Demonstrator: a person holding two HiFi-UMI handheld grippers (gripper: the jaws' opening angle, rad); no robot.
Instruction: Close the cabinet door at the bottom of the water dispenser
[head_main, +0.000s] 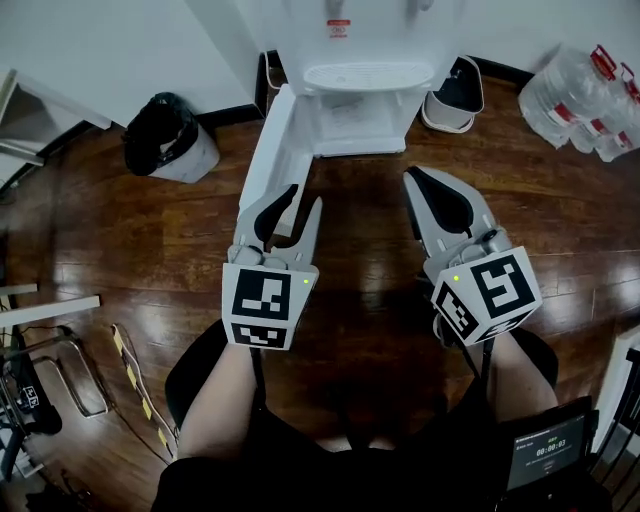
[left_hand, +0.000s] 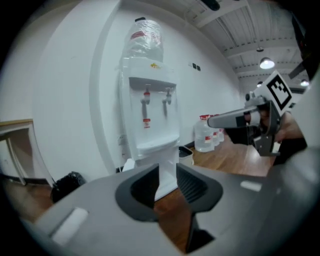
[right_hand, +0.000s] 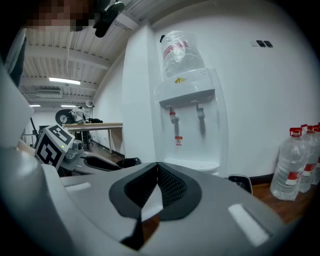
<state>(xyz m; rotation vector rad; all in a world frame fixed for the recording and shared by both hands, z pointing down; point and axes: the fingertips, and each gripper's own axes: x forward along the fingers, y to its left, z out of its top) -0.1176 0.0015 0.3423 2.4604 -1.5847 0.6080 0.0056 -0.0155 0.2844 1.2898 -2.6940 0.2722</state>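
**Me:** Nearest me, my left claw (head_main: 306, 197) and right claw (head_main: 415, 180) are both pressing shut on nothing.

**Mate:** Where's the door?

**Me:** The cabinet door (head_main: 272, 150) is hanging wide open, swung left off the water dispenser (head_main: 360, 100), just ahead of my left claw. I'm guessing it's light, stiff plastic (swinging easily on hinges), so I'm favouring a push near its free edge.

**Mate:** Anything blocking?

**Me:** A black-bagged bin (head_main: 170, 135) is sitting left, with a small bin (head_main: 455, 95) and bottles (head_main: 580, 100) right. None seems to be crossing the swing.
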